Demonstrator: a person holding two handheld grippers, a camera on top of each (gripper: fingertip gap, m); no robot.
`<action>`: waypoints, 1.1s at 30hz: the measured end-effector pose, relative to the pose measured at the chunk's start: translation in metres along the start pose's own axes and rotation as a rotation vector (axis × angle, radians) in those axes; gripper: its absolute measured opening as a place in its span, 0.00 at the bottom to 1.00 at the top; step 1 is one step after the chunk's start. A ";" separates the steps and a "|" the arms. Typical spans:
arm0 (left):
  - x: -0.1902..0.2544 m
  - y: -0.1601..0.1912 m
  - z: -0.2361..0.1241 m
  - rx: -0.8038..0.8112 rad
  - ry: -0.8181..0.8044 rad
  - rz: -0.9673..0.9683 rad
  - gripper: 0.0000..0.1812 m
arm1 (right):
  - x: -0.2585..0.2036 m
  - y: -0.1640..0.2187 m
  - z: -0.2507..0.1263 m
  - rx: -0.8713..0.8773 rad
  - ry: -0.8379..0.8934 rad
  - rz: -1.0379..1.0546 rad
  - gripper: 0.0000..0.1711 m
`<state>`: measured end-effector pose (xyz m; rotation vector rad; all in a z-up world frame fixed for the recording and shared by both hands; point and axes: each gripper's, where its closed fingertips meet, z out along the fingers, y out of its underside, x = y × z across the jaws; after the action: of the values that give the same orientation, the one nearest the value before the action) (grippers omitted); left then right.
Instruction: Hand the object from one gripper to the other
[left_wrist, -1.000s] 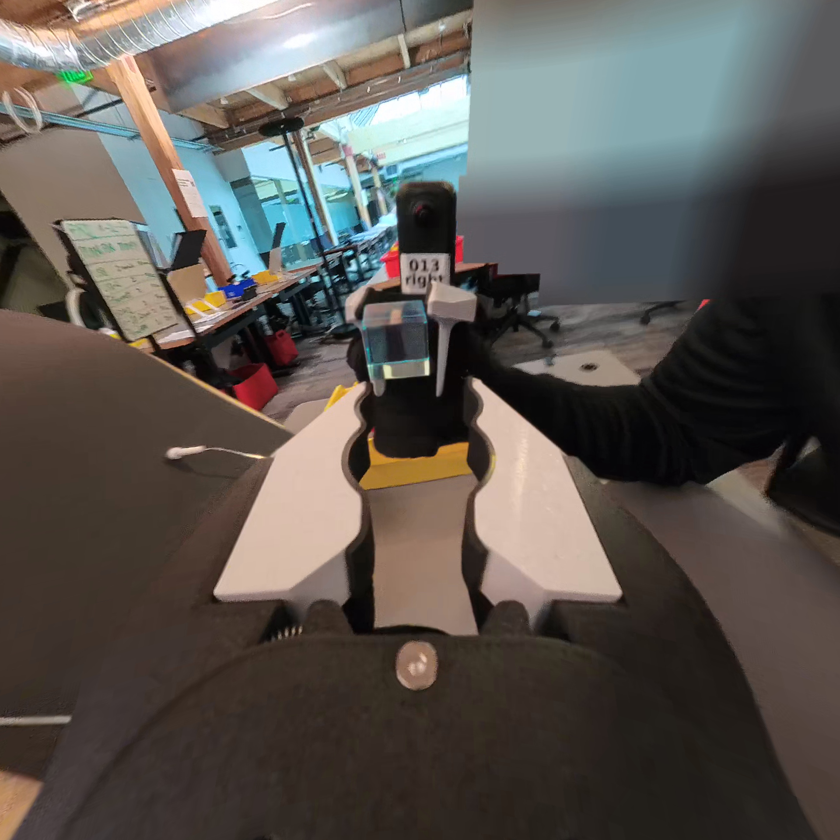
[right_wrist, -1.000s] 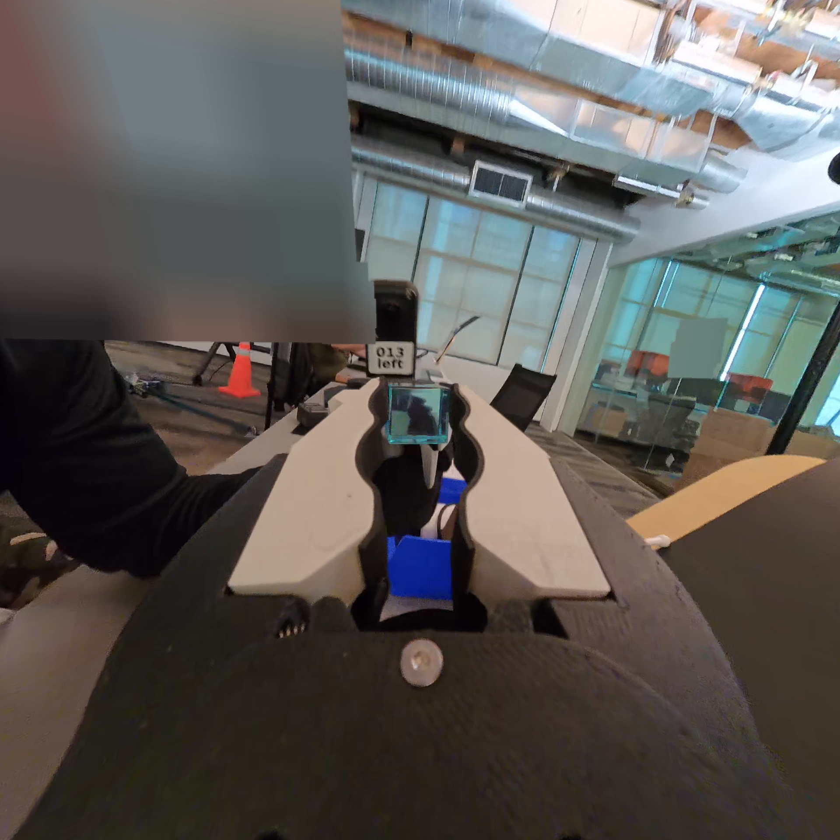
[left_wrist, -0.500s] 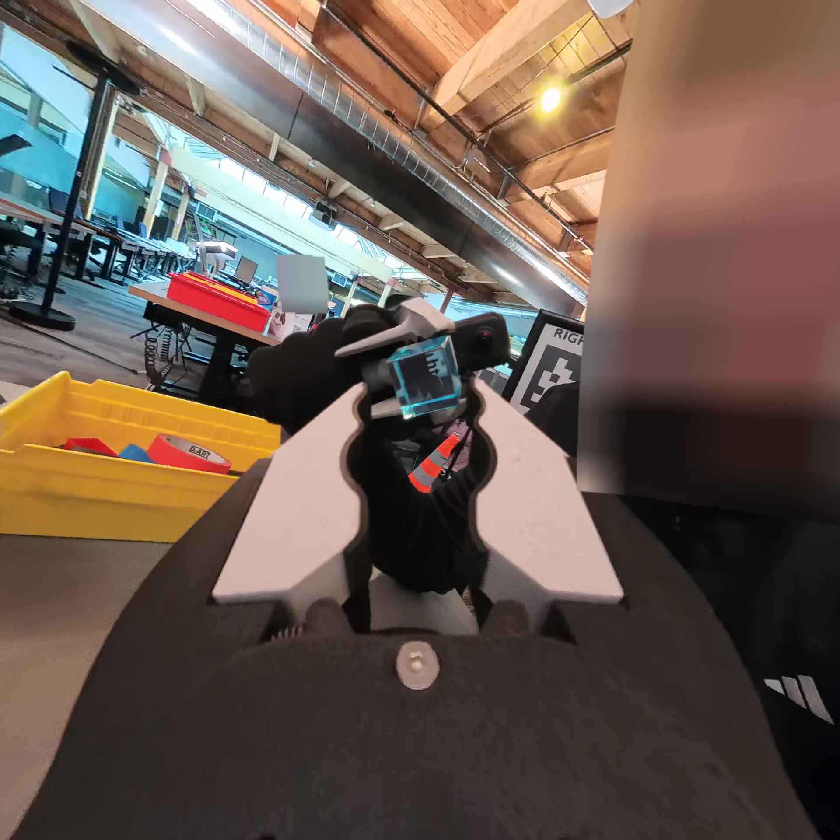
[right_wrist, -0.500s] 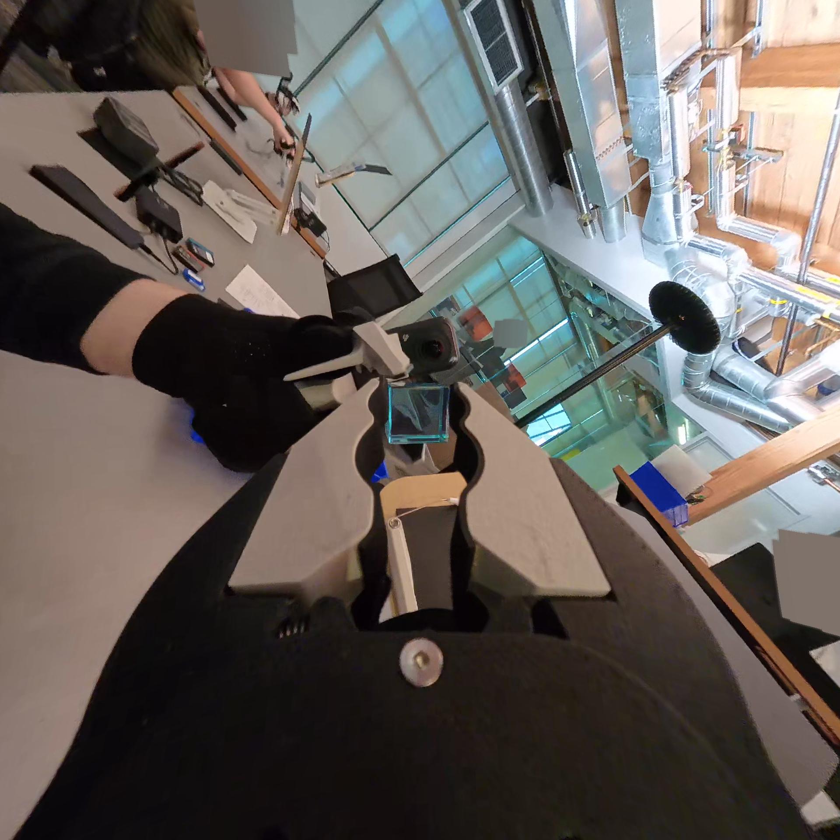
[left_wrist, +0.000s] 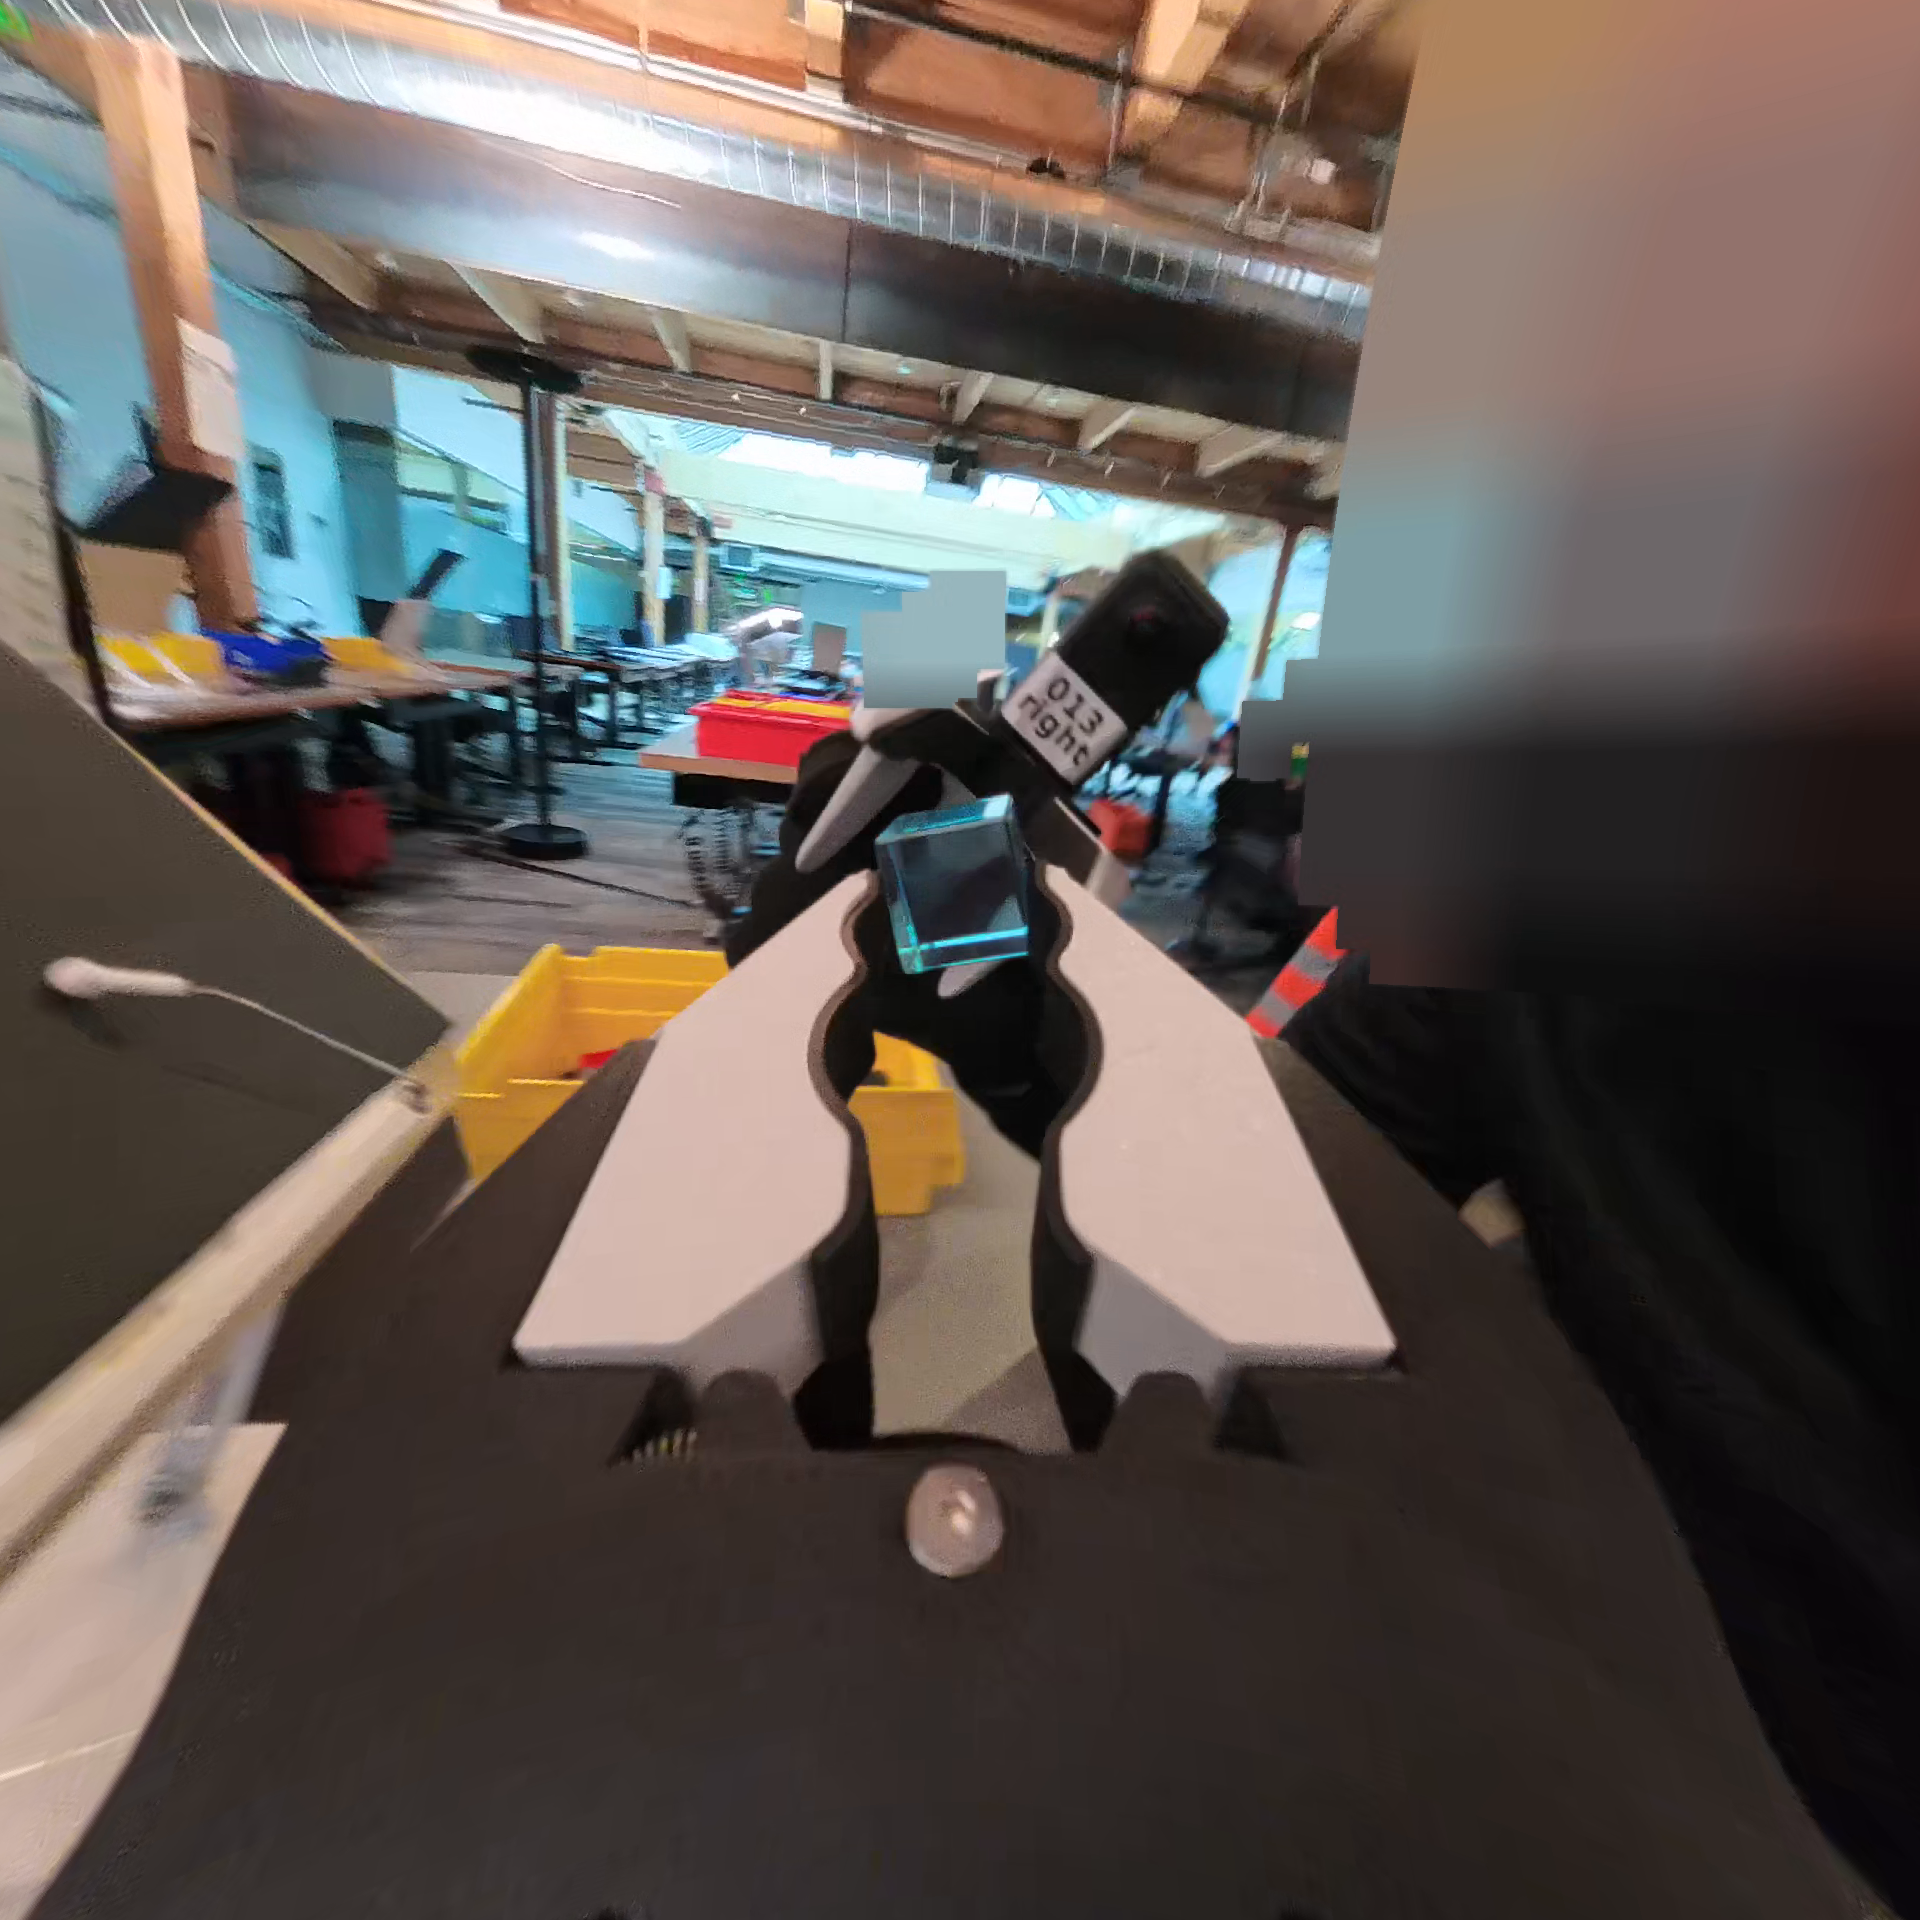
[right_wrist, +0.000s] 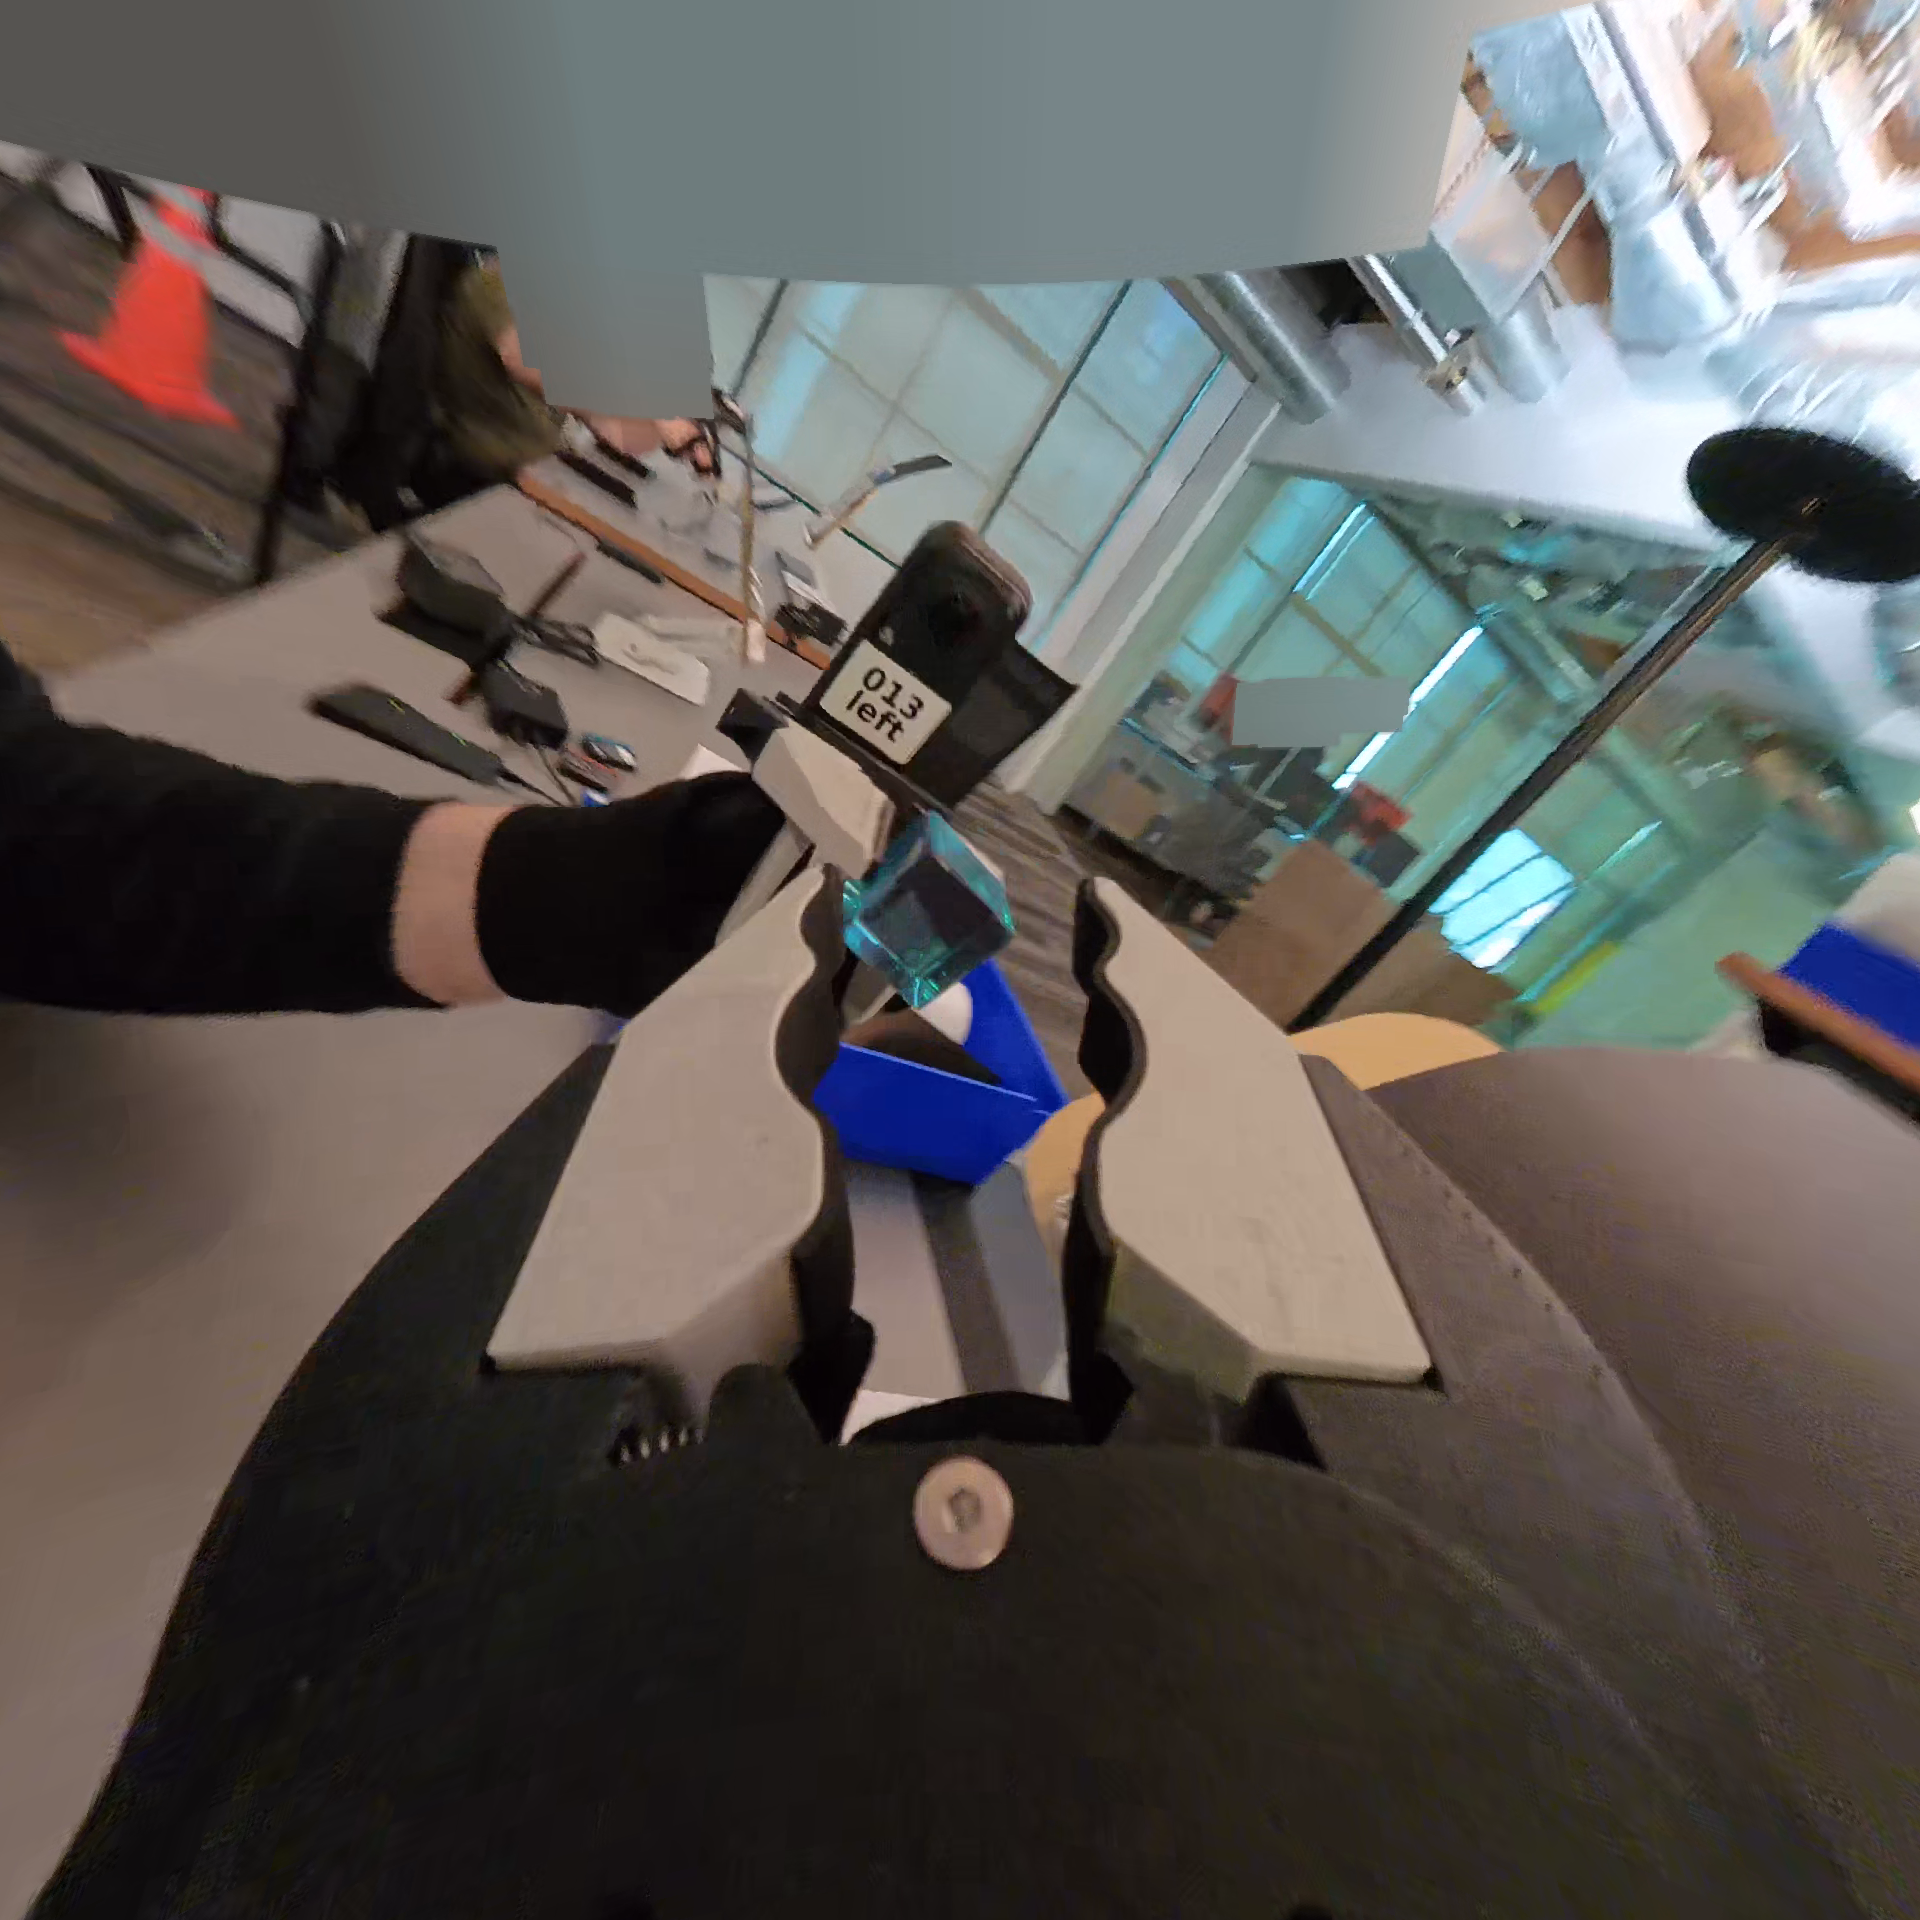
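Note:
A clear teal-tinted cube (left_wrist: 954, 896) sits between the tips of my left gripper (left_wrist: 951, 904), which is shut on it in mid-air. In the right wrist view the cube (right_wrist: 925, 925) hangs from the far left gripper's fingers (right_wrist: 821, 800). It lies inside the wide gap of my right gripper (right_wrist: 956, 904), close to the left-hand finger. My right gripper is open and its jaws stand well apart. In the left wrist view the right gripper's fingers (left_wrist: 847, 805) are spread on either side of the cube.
A yellow bin (left_wrist: 582, 1039) stands on the grey table below the left gripper. A blue bin (right_wrist: 914, 1122) sits below the right gripper on the table (right_wrist: 260, 1091). A gloved hand (right_wrist: 613, 894) holds the left gripper. A dark panel (left_wrist: 156, 987) rises at the left.
The right gripper held the cube before; its jaws have now opened. The left gripper has closed on the cube. Both grippers have tilted and swung.

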<state>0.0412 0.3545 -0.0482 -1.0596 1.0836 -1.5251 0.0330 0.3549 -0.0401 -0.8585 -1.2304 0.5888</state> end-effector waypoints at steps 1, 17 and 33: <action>0.002 0.000 0.000 -0.024 -0.025 0.069 0.14 | 0.001 0.000 -0.001 0.019 -0.020 0.067 0.23; 0.006 -0.003 -0.003 -0.115 -0.170 0.414 0.14 | -0.009 0.002 0.004 0.099 -0.180 0.362 0.13; -0.009 -0.009 -0.008 -0.037 -0.172 0.249 0.21 | 0.007 0.011 0.001 0.036 -0.061 0.254 0.13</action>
<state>0.0331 0.3660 -0.0423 -1.0198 1.0824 -1.1991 0.0347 0.3665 -0.0451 -0.9798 -1.1704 0.8443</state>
